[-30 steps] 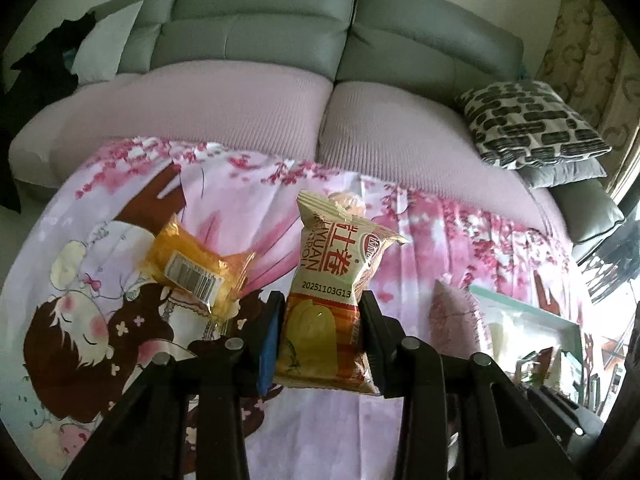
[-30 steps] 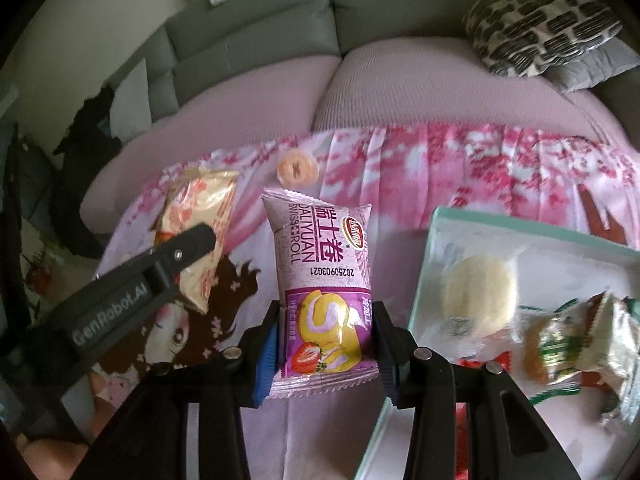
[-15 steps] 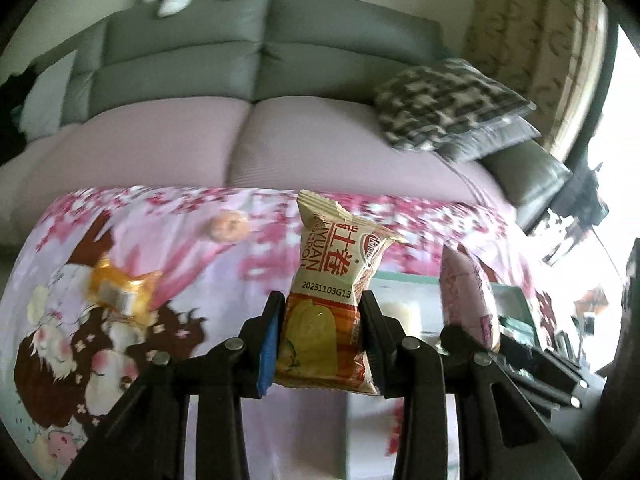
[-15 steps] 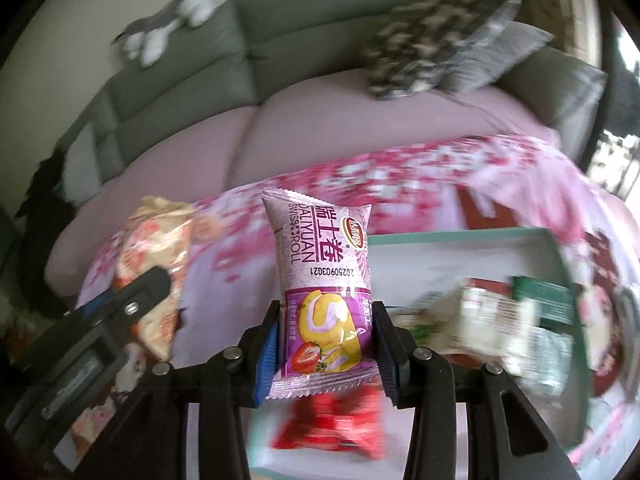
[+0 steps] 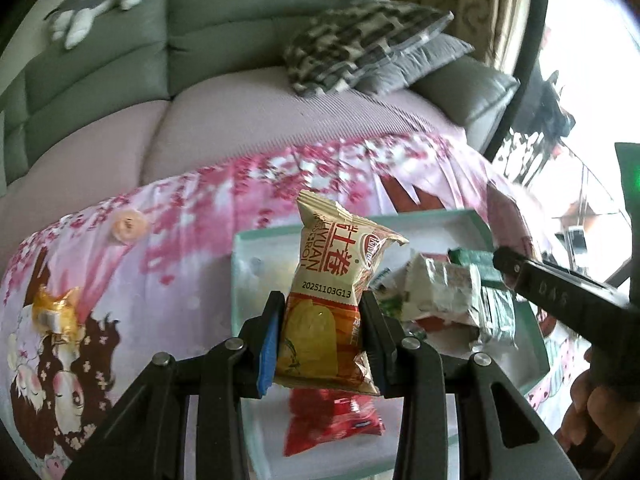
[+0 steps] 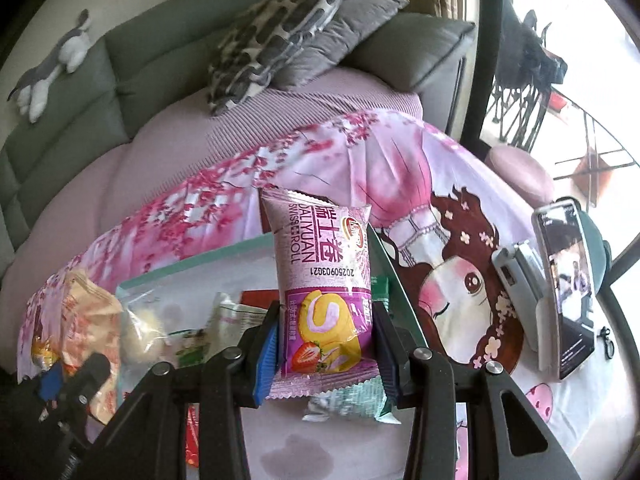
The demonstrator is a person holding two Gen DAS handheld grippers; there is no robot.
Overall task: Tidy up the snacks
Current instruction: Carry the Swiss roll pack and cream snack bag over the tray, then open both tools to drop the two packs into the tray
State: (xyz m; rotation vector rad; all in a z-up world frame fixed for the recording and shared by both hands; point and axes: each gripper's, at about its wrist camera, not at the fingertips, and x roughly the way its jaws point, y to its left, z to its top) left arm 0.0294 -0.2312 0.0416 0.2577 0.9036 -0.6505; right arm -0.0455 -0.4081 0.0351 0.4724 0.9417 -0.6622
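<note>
The left gripper (image 5: 322, 332) was clamped on a cream and orange Swiss roll packet (image 5: 330, 300), its pads pressing the packet's lower sides so that the crinkled top stood upright above the fingers. Directly beyond and below it lay a shallow white tray with a pale green rim (image 5: 256, 240); a red foil snack pack (image 5: 332, 424) sat in the tray just beneath the held packet, and a heap of white and green wrapped snacks (image 5: 452, 300) lay to the gripper's right. Left of the gripper, on the pink cherry-blossom cartoon cloth (image 5: 180, 272), rested a small golden-wrapped sweet (image 5: 56, 312) and, farther ahead, a round peach-coloured biscuit (image 5: 129, 227).

The right gripper (image 6: 326, 344) was likewise closed on a purple strawberry Swiss roll packet (image 6: 324, 288), held upright (print upside down to the camera). A mint-green wrapped snack (image 6: 352, 396) lay in the tray just below its fingers. Well to its right a smartphone leaning on a stand (image 6: 564, 288) stood on the cloth. Beyond both sat a grey sofa with a mauve seat cover (image 5: 240, 120).
</note>
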